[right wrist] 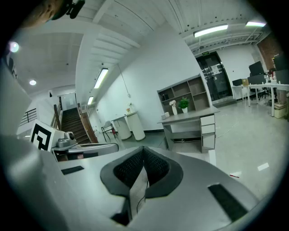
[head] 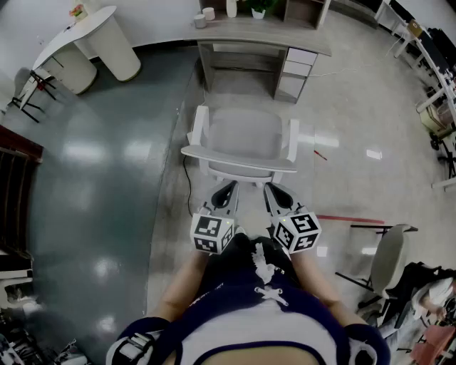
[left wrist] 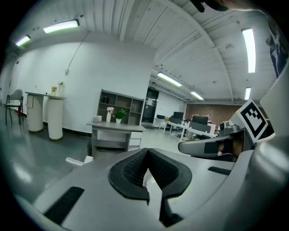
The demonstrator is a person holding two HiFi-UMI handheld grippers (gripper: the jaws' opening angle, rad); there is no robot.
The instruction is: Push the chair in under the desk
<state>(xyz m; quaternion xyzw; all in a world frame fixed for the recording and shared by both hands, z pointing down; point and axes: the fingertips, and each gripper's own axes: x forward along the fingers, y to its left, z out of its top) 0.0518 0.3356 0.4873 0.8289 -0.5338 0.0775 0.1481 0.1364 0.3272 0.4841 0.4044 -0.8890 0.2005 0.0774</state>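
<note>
Chair (head: 242, 139) stands out from the desk (head: 263, 34), not yet under it, just ahead of my left gripper (head: 228, 189) and right gripper (head: 273, 191). Both have jaws closed on nothing. Whole push remains.

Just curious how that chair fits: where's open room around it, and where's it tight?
There is bare floor between the chair and the desk; the gap left of the drawers looks open. Wide darker floor spreads left of the chair. Crowded: cups and plant along the desktop's back edge.
</note>
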